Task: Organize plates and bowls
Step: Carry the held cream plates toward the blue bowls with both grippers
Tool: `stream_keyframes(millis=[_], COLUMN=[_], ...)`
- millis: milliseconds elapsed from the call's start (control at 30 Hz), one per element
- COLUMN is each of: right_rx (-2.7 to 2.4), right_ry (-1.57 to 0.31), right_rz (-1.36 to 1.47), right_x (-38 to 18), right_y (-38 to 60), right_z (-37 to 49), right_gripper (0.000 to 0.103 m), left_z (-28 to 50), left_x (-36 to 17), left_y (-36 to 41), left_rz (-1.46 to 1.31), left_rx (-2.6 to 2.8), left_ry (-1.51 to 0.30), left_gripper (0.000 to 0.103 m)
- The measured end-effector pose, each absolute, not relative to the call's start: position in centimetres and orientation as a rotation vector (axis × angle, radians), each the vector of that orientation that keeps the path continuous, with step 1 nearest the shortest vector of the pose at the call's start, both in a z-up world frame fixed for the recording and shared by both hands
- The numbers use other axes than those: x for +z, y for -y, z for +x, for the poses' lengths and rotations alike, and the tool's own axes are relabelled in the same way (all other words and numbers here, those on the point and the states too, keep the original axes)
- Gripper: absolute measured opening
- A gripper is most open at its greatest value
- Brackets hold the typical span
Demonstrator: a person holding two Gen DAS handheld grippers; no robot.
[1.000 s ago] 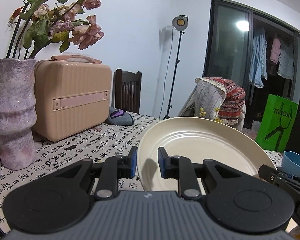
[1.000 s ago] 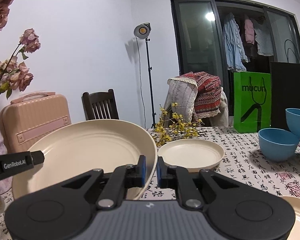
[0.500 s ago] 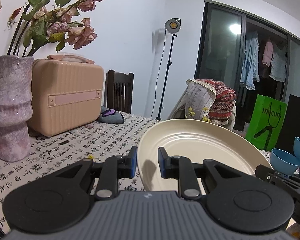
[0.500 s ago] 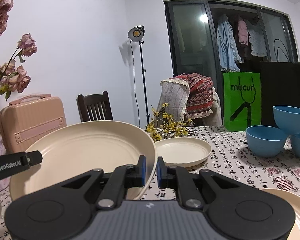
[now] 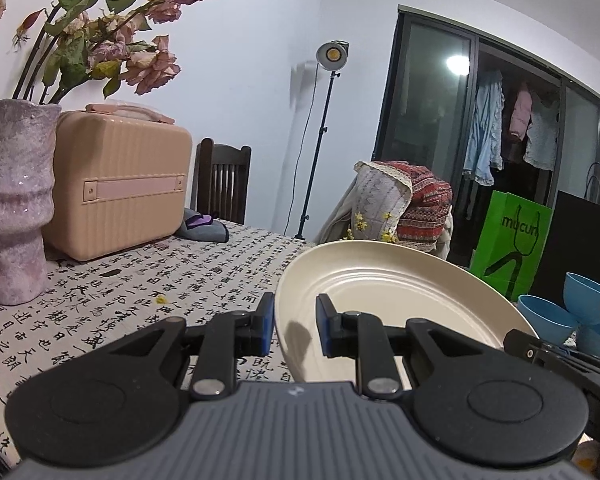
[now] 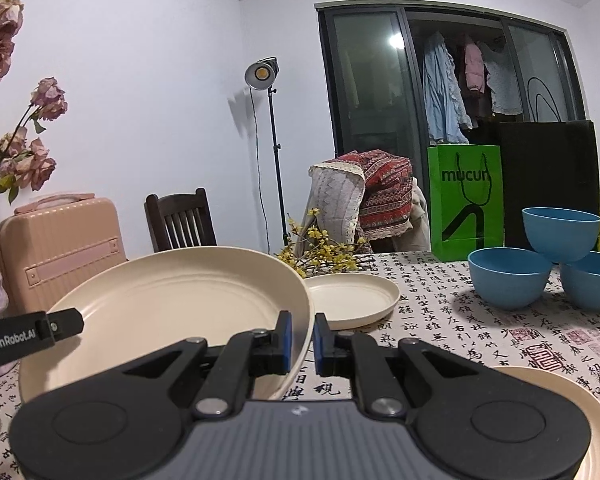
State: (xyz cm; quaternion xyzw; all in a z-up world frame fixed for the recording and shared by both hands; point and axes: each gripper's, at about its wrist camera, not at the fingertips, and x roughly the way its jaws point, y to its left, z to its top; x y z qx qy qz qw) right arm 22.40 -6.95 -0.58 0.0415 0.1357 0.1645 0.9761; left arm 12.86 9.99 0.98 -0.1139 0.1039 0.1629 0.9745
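Both grippers are on the big plate [image 6: 172, 304], one at each side, and it rides tilted above the table [image 5: 148, 288]. The left gripper [image 5: 296, 322] is clamped on the plate's left rim, one pad outside the edge and one inside the well. The right gripper [image 6: 302, 338] is pinched tight on the opposite rim, jaws nearly together with only the thin edge between them. In the right wrist view the left gripper's finger pokes in at the plate's far left edge.

Beyond the plate, a smaller plate [image 6: 350, 294] lies flat on the table, just in front of yellow flowers [image 6: 320, 252]. To the right sit three blue bowls [image 6: 508, 280], one perched on top of the other two. Another plate [image 6: 572, 408] shows at the near right. Far left stand a vase [image 5: 14, 208] and a pink case [image 5: 116, 184].
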Motion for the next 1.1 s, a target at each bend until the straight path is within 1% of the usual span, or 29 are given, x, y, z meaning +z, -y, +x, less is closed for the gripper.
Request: stream_keyframes(millis=[1100], right_rx=[0.244], right_ry=[-0.259], right_rz=[0.087], right_x=[-1.8], right_y=[11.6], right_z=[20.7], right_gripper=[0.011], left_z=[12.6], left_x=[-0.4], left_y=[-6.1], left_rz=[-0.218], left_rx=[0.23], left_ry=[-0.203], left_gripper=[0.022])
